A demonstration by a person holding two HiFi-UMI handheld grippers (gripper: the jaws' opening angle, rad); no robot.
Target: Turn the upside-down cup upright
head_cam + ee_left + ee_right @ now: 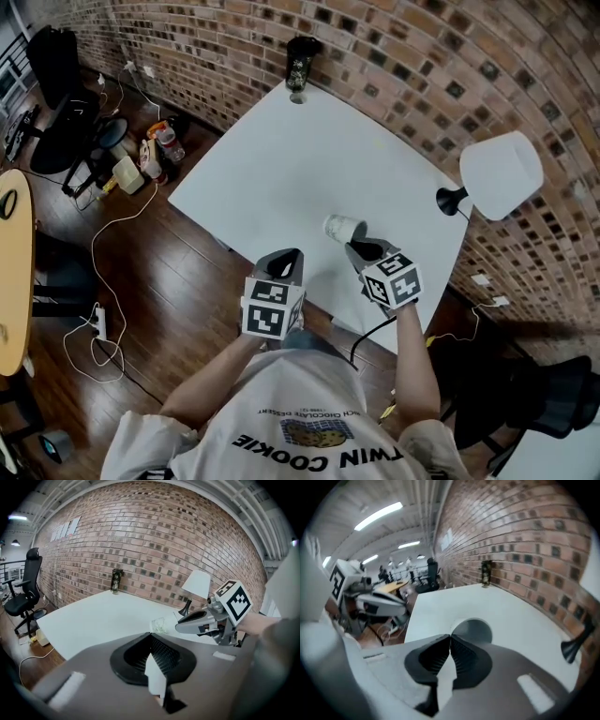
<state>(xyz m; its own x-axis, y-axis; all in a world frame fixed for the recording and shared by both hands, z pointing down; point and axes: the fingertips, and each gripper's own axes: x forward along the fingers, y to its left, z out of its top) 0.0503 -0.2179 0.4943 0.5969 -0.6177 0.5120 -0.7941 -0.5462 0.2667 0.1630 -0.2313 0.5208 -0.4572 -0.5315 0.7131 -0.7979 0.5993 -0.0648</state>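
A clear plastic cup [341,228] lies tipped over near the front right of the white table [281,169]. My right gripper [352,246] has its tips at the cup's near edge. In the right gripper view the jaws meet at the left rim of the cup [473,630], so the right gripper [450,637] is shut on that rim. The left gripper view shows the cup [159,625] at the tip of the right gripper [179,628]. My left gripper [288,260] hovers over the table's front edge, left of the cup. The left gripper [151,637] is shut and holds nothing.
A white-shaded lamp [500,173] stands at the table's right edge, and a dark bottle [300,64] at the far corner by the brick wall. Cables and bottles [155,150] lie on the wooden floor to the left, near a round wooden table [14,272].
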